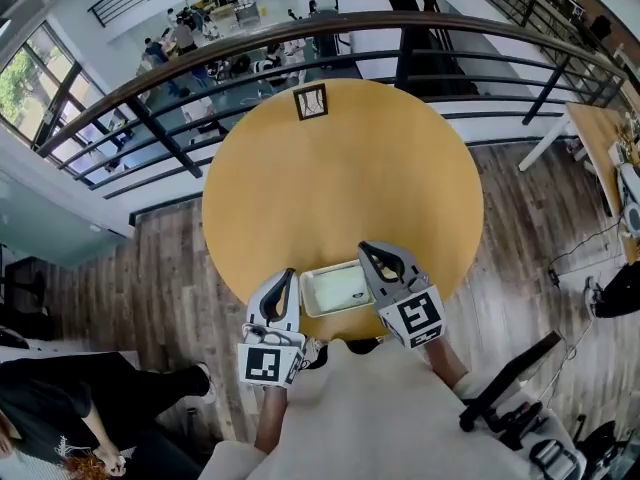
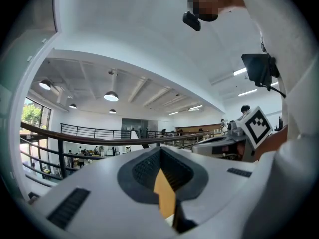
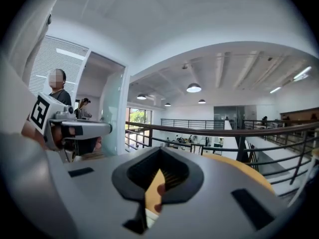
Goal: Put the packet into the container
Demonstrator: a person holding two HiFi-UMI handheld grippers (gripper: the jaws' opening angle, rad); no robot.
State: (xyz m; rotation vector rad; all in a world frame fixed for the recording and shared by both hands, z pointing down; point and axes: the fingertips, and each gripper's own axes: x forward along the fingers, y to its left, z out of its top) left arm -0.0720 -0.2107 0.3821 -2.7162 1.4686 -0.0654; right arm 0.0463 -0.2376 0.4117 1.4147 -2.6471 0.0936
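A shallow white container [image 1: 310, 303] lies on the round wooden table [image 1: 340, 178] at its near edge. Its inside looks pale yellow-green; I cannot tell whether that is the packet. No separate packet shows on the table. My left gripper [image 1: 287, 276] sits just left of the container, tips toward the table, jaws together with nothing between them. My right gripper [image 1: 366, 249] is at the container's right far corner, also shut and empty. In the left gripper view, the left gripper [image 2: 160, 152] shows only a sliver of tabletop past its jaws. The right gripper [image 3: 159, 153] in its own view shows the same.
A small square marker card [image 1: 311, 101] lies at the table's far edge. A dark curved railing [image 1: 300, 38] runs behind the table over a drop to a lower floor. A seated person [image 1: 80, 398] is at lower left, and a wooden desk [image 1: 600, 148] stands at far right.
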